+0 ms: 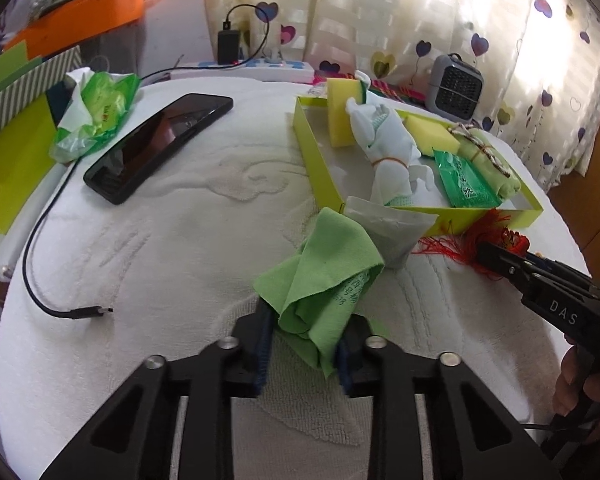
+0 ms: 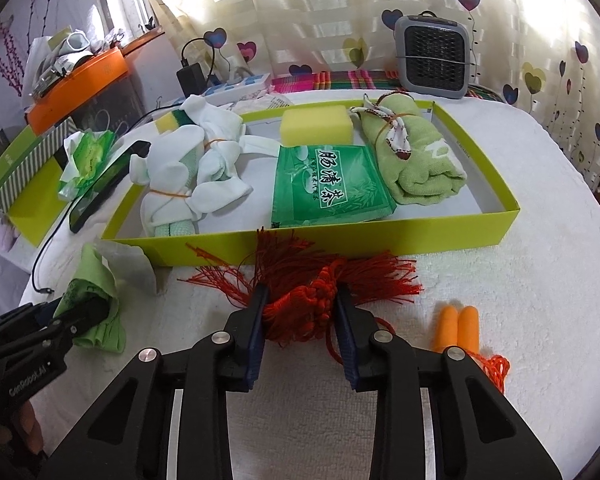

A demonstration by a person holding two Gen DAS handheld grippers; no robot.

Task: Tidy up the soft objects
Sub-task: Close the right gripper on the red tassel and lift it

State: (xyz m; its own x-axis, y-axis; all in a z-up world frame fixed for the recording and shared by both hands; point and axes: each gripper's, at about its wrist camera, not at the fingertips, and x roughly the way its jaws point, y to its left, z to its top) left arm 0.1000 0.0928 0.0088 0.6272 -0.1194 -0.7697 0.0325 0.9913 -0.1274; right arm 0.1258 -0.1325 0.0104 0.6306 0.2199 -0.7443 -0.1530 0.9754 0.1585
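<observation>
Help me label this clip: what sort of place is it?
Probably a home room, maybe a bedroom: heart-print curtains, a small heater and a phone on a white towel-covered surface.

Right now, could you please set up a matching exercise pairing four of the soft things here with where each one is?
Things:
1. green cloth
2. red tassel knot
3. rolled green towel
4. orange earplugs

Places:
A. lying inside the yellow-green tray, at its right end
B. between the fingers of the left gripper
C. loose on the white towel, right of the right gripper
D. between the fingers of the right gripper

Pairs: 1-B, 2-D, 3-A, 4-C
</observation>
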